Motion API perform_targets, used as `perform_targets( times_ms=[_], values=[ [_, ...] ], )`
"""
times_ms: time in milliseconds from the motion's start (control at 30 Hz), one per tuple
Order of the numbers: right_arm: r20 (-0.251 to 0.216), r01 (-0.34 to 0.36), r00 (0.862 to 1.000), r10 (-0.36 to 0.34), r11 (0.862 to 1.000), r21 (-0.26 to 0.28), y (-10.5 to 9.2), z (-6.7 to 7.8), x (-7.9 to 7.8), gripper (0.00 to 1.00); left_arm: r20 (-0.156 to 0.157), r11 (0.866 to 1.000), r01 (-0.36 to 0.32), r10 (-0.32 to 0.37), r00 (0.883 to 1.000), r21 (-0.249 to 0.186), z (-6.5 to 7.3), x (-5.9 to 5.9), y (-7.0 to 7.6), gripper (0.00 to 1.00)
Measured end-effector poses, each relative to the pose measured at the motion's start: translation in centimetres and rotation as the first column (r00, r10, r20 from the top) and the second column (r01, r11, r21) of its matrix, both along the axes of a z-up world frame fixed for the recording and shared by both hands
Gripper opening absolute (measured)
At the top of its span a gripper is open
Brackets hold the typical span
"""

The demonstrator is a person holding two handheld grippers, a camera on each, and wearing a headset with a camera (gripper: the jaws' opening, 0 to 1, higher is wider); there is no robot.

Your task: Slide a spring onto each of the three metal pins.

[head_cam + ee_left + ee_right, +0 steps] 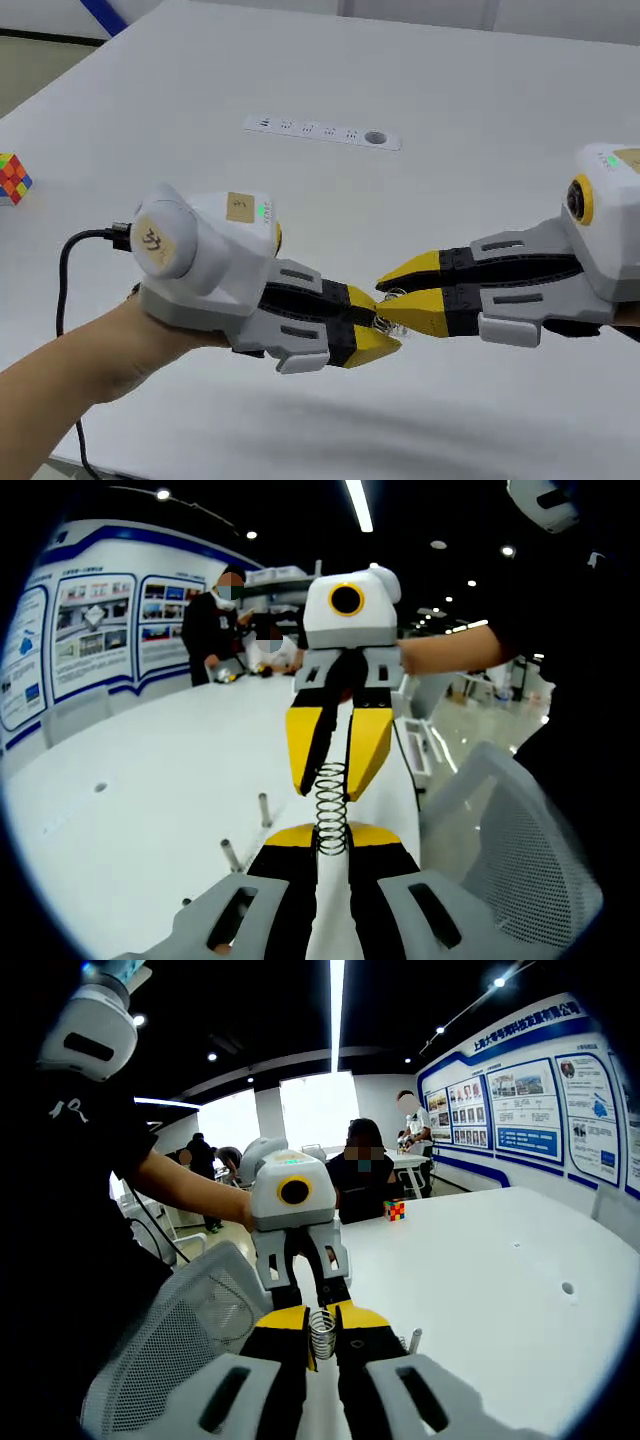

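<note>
A small steel spring (388, 312) hangs in the air between the two grippers, which meet tip to tip above the white table (300, 60). My left gripper (384, 325) comes in from the left, held in a hand, jaws closed on one end of the spring (331, 810). My right gripper (384, 295) comes from the right and pinches the other end of the spring (322, 1332), seen end-on between its yellow fingertips. Below the grippers, short metal pins (265, 808) (230, 855) stand upright on the table. One pin (415, 1340) shows just right of my right gripper's jaws.
A white power strip (322, 131) lies at mid-table and a colour cube (12, 178) at the left edge. A black cable (66, 270) trails from the left gripper. A mesh chair back (520, 850) is close by, and people stand at the far tables.
</note>
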State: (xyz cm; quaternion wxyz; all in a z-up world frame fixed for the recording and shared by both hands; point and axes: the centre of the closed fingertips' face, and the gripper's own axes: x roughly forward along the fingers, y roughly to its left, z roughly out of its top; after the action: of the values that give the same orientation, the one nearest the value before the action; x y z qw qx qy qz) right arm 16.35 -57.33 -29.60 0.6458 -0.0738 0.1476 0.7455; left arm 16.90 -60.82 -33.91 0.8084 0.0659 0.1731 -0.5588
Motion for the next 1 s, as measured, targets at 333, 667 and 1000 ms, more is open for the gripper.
perform_targets(
  times_ms=[333,667,1000],
  values=[
    [0.047,0.026,0.999,-0.024,0.999,-0.026,0.4,-0.2,0.4,0.10,0.023,1.000,-0.023,0.023,0.999,0.019,-0.1,0.5,0.6,0.12],
    [0.070,0.060,0.996,-0.058,0.998,-0.024,0.1,0.1,1.4,0.10,0.008,0.996,-0.074,0.074,0.997,0.050,-0.6,0.9,1.9,0.23],
    [0.137,0.202,0.971,-0.194,0.978,-0.050,-2.7,0.1,6.0,0.10,0.059,0.986,-0.169,0.169,0.984,-0.010,1.3,2.6,3.9,0.46]
  ],
)
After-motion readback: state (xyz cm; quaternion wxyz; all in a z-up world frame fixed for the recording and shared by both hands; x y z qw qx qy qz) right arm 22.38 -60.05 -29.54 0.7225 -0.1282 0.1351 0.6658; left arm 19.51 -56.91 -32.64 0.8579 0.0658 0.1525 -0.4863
